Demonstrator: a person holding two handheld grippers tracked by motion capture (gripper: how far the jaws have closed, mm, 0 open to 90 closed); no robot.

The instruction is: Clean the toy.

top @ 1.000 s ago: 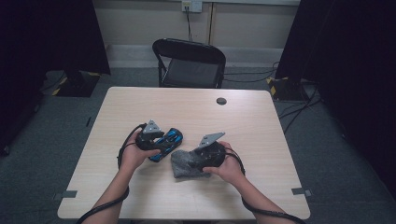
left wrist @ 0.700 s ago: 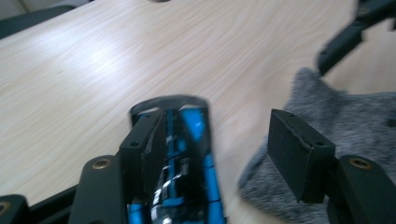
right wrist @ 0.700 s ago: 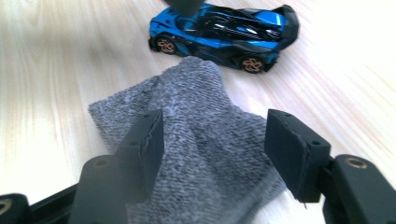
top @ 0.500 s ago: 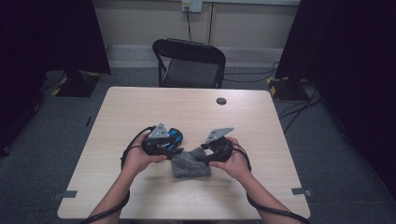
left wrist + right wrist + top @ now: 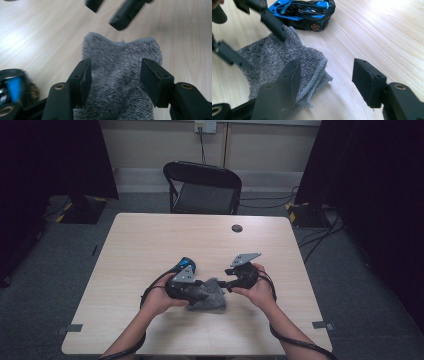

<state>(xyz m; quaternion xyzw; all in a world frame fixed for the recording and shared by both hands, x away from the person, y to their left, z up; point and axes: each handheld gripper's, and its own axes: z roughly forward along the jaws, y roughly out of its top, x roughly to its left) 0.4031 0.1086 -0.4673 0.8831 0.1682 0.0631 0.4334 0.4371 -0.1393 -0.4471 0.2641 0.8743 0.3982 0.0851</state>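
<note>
From above, we see the grey cloth (image 5: 207,296) lying folded on the near half of the table (image 5: 150,240), well inside every edge, with bare wood open toward the far side and both flanks. Our left gripper (image 5: 192,290) sits over the cloth's left part; our right gripper (image 5: 231,282) hovers at its right edge. A blue toy car (image 5: 185,265) rests just behind the left gripper, and a small dark disc (image 5: 237,228) lies near the far edge, well apart. A folding chair (image 5: 202,187) stands beyond the table.

Along the left gripper (image 5: 115,72), its jaws have just been closing, yet they stand apart with the cloth (image 5: 120,75) spread beneath and between them, the pads not pressing on it. The cloth's far hem ends short of the right gripper's tips above; open wood lies on either side.

Along the right gripper (image 5: 325,72), the jaws stand apart above the cloth's (image 5: 282,60) folded, layered corner, the left jaw over the cloth, the right over bare wood. The car (image 5: 304,12) sits just beyond the cloth, with clear table to the right.
</note>
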